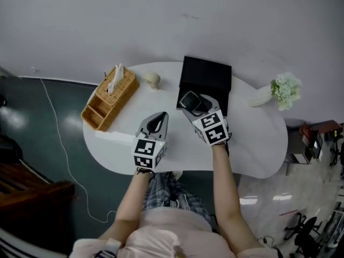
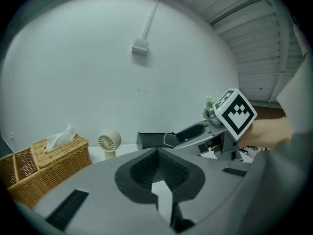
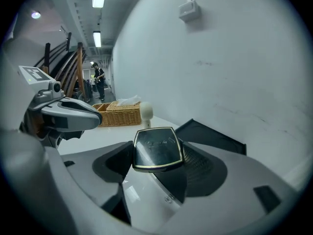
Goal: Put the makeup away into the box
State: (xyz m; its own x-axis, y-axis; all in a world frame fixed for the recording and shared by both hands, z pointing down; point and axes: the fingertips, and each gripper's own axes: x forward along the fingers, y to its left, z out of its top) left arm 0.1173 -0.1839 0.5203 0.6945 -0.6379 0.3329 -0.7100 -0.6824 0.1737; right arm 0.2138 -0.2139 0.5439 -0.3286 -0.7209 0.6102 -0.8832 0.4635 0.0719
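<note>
Head view: compact (image 1: 189, 99) poised before the box (image 1: 207, 77)
Right claw (image 1: 193, 105) clamps it, box just ahead; left claw (image 1: 157, 122), closed and empty, sits farther back.

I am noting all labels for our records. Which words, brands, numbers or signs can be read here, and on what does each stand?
Compact lid: faint script, too blurred to read.
Right marker cube and left marker cube: square patterns only, no letters.
No other text shows.

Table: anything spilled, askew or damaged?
Nothing stands out: no spill or damage. The black box, wicker basket and fan stand upright on the table; the right gripper holds the compact.
</note>
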